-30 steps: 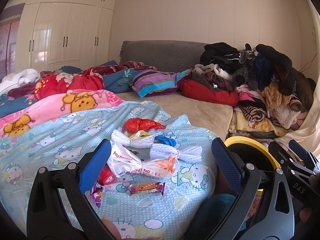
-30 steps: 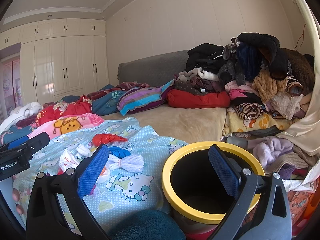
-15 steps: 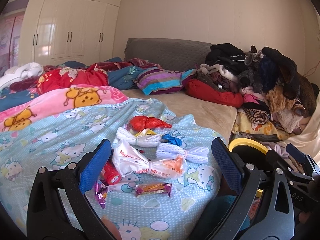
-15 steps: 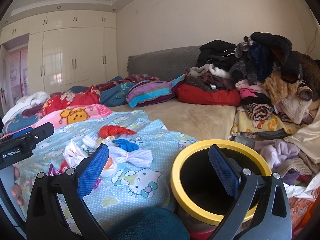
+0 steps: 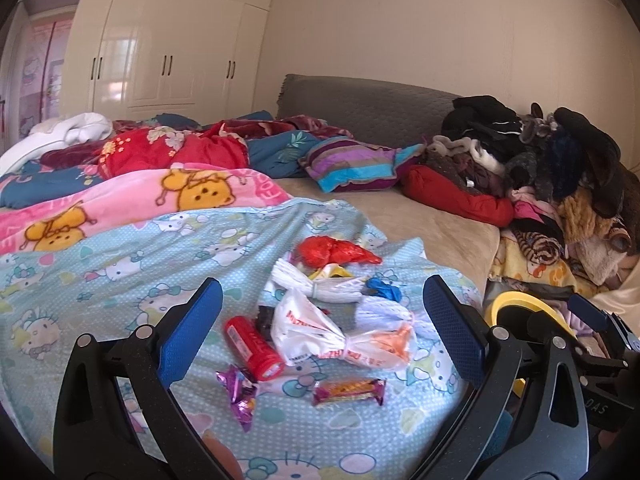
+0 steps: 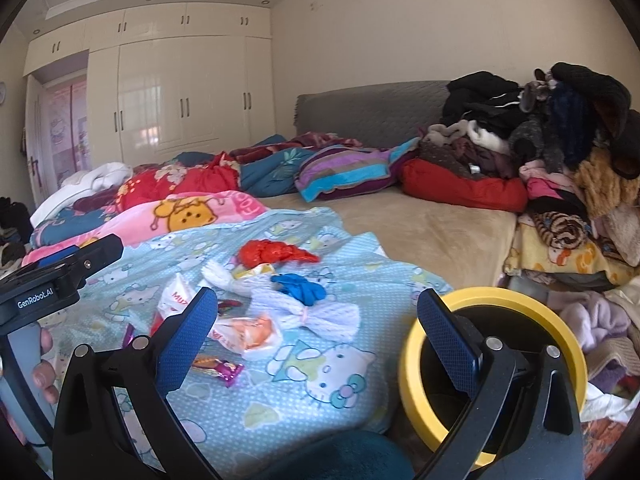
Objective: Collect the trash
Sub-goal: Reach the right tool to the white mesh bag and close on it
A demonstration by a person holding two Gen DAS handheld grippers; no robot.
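A bedroom with cream wardrobes, a grey headboard and a wide bed [image 5: 432, 232] heaped with bedding fills both views; clothes are piled high ahead and to the right of both grippers. Spread over the bed's near part, directly ahead of the left gripper [image 5: 322, 320], lies a pale blue cartoon-cat quilt [image 5: 120, 272], and the trash sits on it in a loose cluster. To the right of that gripper, and just behind the right finger of the right gripper [image 6: 316, 324], stands a black bin with a yellow rim [image 6: 520, 300], off the quilt's edge.

Both grippers stand with fingers spread wide and nothing between them, so the task looks to be at the approach, with no piece picked yet. The next move probably calls for lowering the left gripper onto one item and closing on it without catching the quilt, then carrying it rightward to the bin.

The largest piece is a white printed plastic bag [image 5: 340, 336] knotted at its middle, centred between the left fingers. Beyond it lie two tied white bundles [image 5: 320, 284], a crumpled red bag [image 5: 336, 250] farthest off, and a blue scrap [image 5: 384, 288]. Nearer are a red tube [image 5: 252, 346], a brown snack bar wrapper [image 5: 348, 390] and a purple foil wrapper [image 5: 240, 394], closest of all.
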